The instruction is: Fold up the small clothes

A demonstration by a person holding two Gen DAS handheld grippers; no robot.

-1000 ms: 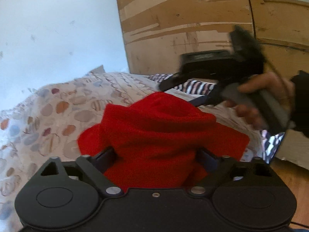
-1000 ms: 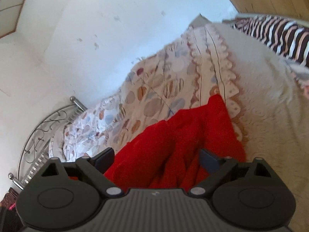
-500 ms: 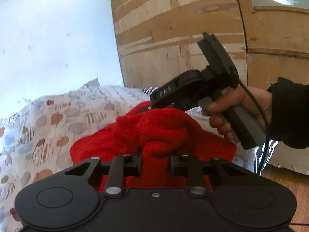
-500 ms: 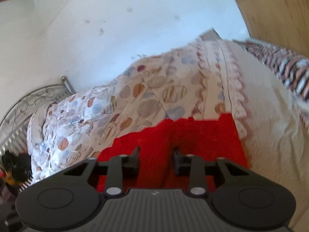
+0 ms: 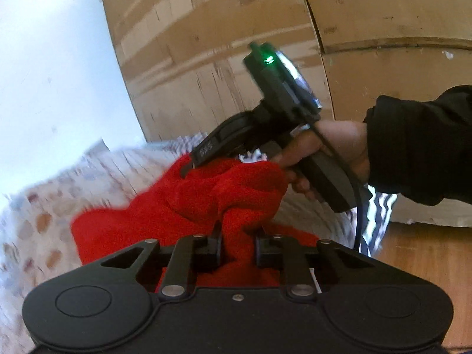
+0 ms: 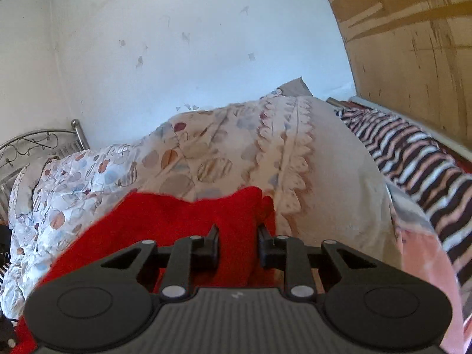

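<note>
- Left wrist view: we see our left gripper (image 5: 237,246) with its fingers drawn in close and pinching a bunched fold of the red garment (image 5: 188,206). Its jaws have just been closing, with that red cloth between them.
- From the pinch the garment rises in a ridge up and to the left, and its lower part spreads over the patterned bedspread (image 5: 38,206), which is blurred here.
- Our right gripper (image 5: 188,168) reaches in from the right and its tip meets the far upper edge of the same garment; from this side we cannot tell how its fingers stand.
- Our right hand (image 5: 330,153) wraps its handle, a black sleeve (image 5: 419,144) behind it and a green light on top of the tool.
- A wooden wardrobe (image 5: 236,29) stands behind, and wooden floor (image 5: 424,244) shows at lower right.
- Right wrist view: our right gripper (image 6: 237,244) has its fingers narrowed onto a fold of the red garment (image 6: 165,221), cloth filling the gap between them.
- That garment lies on the patterned bedspread (image 6: 206,153) of the bed, with a striped blanket (image 6: 413,159) along the right and a metal headboard (image 6: 35,141) at far left against the white wall (image 6: 191,44).
</note>
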